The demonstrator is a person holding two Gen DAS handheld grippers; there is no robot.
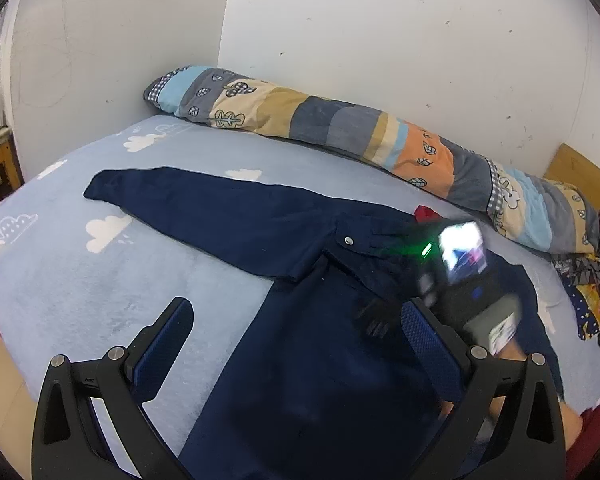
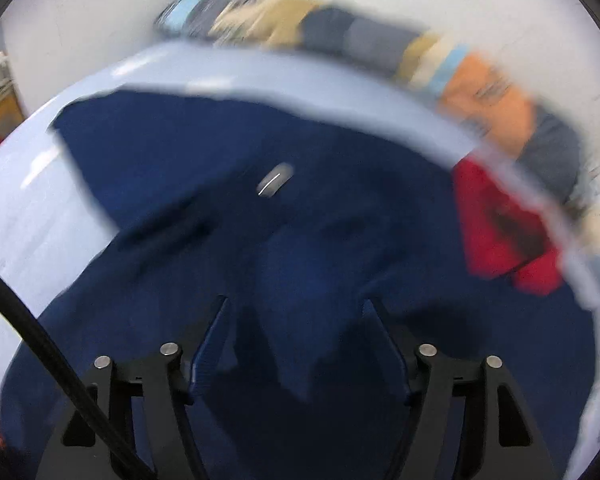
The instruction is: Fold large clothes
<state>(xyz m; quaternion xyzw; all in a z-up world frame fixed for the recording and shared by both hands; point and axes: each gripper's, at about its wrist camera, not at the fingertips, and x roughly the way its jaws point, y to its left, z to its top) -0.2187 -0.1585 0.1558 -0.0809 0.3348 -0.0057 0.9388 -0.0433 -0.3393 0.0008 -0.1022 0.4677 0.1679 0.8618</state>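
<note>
A navy jacket [image 1: 300, 360] lies spread on the light blue bed sheet [image 1: 80, 272], one sleeve [image 1: 204, 208] stretched out to the left and a metal snap [image 1: 349, 241] near the shoulder. Red lining [image 1: 426, 213] shows at its far edge. My left gripper [image 1: 300, 344] hovers open over the jacket's body with nothing between its pads. The right gripper [image 1: 376, 316], blurred, points down at the jacket's chest. In the right wrist view that gripper [image 2: 300, 340] is open just above the navy cloth [image 2: 180, 152]; a raised fold [image 2: 304, 320] sits between the fingers, untouched by the pads.
A long patchwork pillow [image 1: 340, 128] lies along the white wall behind the jacket. Patterned cloth [image 1: 592, 292] is heaped at the bed's right, below a wooden board [image 1: 580, 172]. A person's red sleeve [image 1: 596, 432] is at lower right. A black cable [image 2: 40, 340] crosses the right wrist view.
</note>
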